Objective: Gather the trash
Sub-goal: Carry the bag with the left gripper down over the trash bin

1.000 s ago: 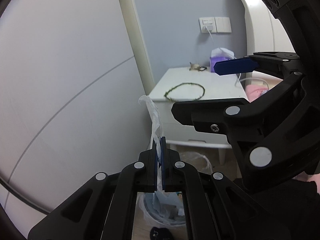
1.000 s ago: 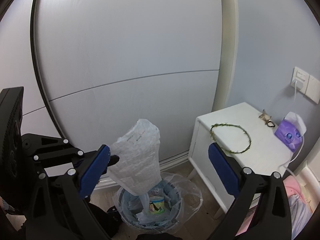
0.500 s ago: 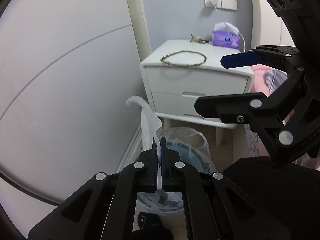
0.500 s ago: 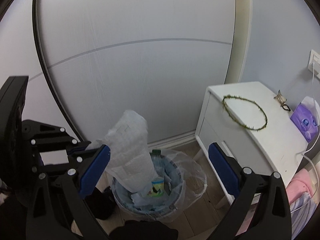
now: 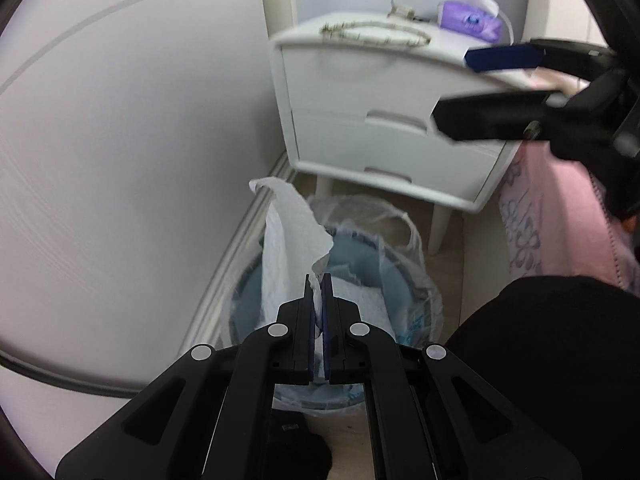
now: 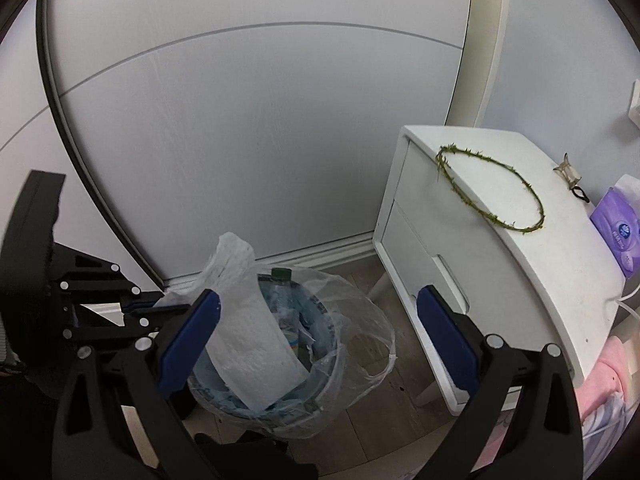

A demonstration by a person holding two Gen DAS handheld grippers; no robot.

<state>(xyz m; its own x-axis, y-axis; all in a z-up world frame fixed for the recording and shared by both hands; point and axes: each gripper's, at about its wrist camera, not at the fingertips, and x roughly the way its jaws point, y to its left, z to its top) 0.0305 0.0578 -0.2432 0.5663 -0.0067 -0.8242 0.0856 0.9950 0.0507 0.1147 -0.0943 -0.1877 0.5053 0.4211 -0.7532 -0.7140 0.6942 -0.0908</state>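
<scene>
Left hand-held gripper [image 5: 317,280] is clamped on a white paper sheet [image 6: 252,344], its lower end already inside the lined bin [image 6: 360,344] w/ a bottle. Right hand-held gripper [image 6: 316,320] is wide apart, empty. Best: lower till paper's mostly in, then release over the bin's middle, not the rim

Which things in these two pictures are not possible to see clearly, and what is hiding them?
- Bottom of the blue lined trash bin: right wrist view, covered by the white paper sheet.
- Green-capped plastic bottle: the sheet hides its label.
- Purple tissue pack: cut off by the edge.
- White nightstand: left wrist view, blurred.
</scene>
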